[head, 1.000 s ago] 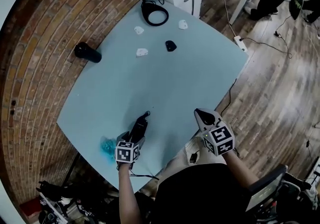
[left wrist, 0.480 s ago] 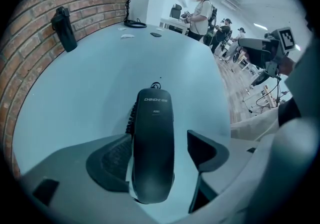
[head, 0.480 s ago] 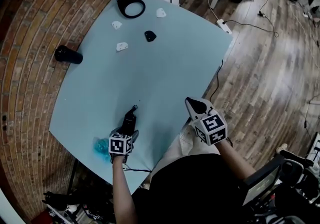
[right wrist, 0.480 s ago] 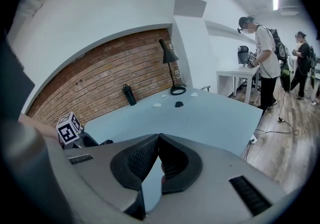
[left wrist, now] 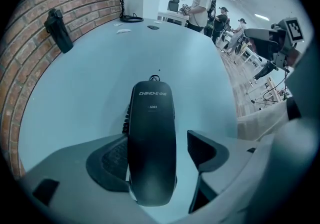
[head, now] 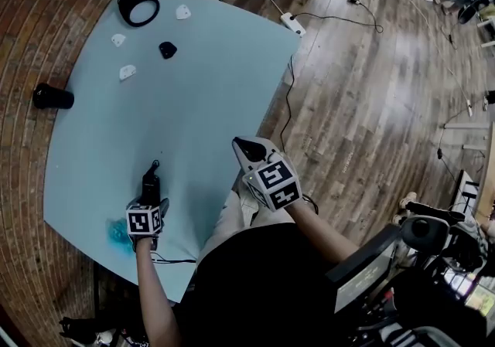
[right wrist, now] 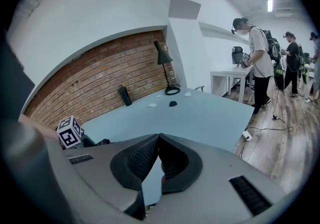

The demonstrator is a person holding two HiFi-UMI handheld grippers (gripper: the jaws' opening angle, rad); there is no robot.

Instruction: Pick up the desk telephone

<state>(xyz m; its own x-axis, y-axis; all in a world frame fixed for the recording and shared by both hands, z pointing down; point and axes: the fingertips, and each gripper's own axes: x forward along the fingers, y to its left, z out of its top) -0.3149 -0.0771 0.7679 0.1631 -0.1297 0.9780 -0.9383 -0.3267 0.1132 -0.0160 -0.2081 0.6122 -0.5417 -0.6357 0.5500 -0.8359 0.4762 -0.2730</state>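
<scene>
Pale worktop (head: 209, 52) carried the phone (left wrist: 150, 113); left claw (left wrist: 156, 154) straddled it, jaws apart, apparently ready to grip; right claw (right wrist: 159, 160), closed and empty, hung well right of it.

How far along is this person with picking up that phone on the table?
Done: the left gripper is lined up over the phone, which lies between its jaws on the table.
In hand: the grasp. The jaws stand apart, with a gap showing at one side, so nothing is clamped yet.
Left: closing on the phone and lifting it. The right gripper is shut and empty, off the table's edge.
</scene>
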